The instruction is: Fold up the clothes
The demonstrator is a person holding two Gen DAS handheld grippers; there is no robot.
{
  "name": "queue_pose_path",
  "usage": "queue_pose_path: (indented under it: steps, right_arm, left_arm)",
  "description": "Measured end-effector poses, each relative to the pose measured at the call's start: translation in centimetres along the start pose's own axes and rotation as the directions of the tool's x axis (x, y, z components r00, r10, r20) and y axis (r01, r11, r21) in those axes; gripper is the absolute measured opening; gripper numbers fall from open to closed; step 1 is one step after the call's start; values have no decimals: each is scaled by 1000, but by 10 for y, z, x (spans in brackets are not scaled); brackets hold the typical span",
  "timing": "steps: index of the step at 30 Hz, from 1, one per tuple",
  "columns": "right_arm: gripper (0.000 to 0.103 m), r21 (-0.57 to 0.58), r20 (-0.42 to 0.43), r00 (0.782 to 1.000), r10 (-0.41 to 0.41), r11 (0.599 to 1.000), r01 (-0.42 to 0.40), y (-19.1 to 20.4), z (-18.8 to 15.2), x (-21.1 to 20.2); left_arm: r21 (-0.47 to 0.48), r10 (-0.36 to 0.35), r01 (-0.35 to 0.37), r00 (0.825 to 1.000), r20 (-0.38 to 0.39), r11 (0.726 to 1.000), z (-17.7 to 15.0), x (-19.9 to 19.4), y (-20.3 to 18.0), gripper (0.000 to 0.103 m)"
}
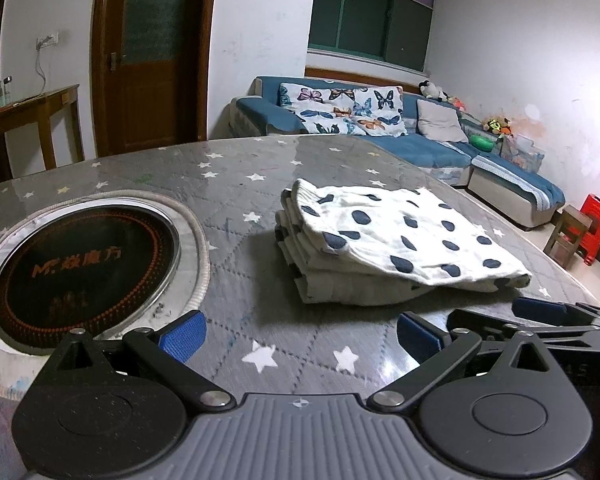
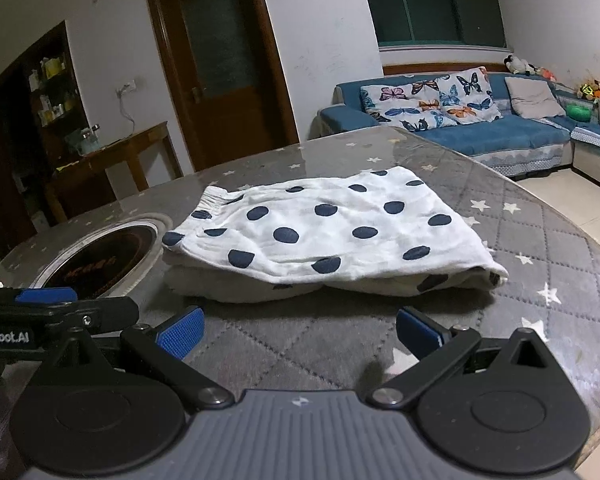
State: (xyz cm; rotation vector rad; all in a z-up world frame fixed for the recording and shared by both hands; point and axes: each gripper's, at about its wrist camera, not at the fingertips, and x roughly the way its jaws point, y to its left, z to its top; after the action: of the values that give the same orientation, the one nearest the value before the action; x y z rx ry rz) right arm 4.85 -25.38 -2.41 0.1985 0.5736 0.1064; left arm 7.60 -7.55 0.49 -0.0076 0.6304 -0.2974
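Observation:
A white garment with dark blue dots (image 1: 388, 240) (image 2: 328, 236) lies folded in a thick stack on the grey star-patterned table (image 1: 260, 184) (image 2: 540, 240). My left gripper (image 1: 300, 338) stands open just short of the stack's near edge, nothing between its blue pads. My right gripper (image 2: 300, 334) is open too, a little in front of the stack, holding nothing. In the left wrist view the right gripper's side (image 1: 548, 320) shows at the right edge. The left gripper's side (image 2: 48, 308) shows at the left edge of the right wrist view.
A round black hotplate (image 1: 88, 264) (image 2: 100, 260) is sunk into the table left of the stack. Beyond the table stand a blue sofa (image 1: 420, 144) (image 2: 480, 136), a wooden door (image 1: 148, 56), a wooden side table (image 1: 32, 116) and a red stool (image 1: 594, 228).

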Motion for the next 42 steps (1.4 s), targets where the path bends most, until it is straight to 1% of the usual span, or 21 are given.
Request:
queue_pose_path:
  steps: [3,11,15,33,42]
  right_arm:
    - [103,-18,-9,1000,0,1000,0,1,-2,0]
    - [103,-52,-8,999,-49,997,49,4,-7,-3]
    - [103,-54,-13,998,-59,997,58,4,-9,-3]
    - [103,-71,-12,997,-77,995,76,5,-11,-5]
    - [103,-83,-9,997,-82,993,81,7,-11,-6]
  left_arm:
    - [11,-1,1,1000,4,1000,-2,-4,-4,103]
    - [6,4,-4,1000,-4,1000,-7,-7,-5,103]
    - [6,6,-6,1000,-7,1000,-9,-8,-5,103]
    - [27,8,-7,1000,-27,1000,-18,-8,-8,103]
    - [25,6,-6,1000,-22,1000,-19,-10,-8,103]
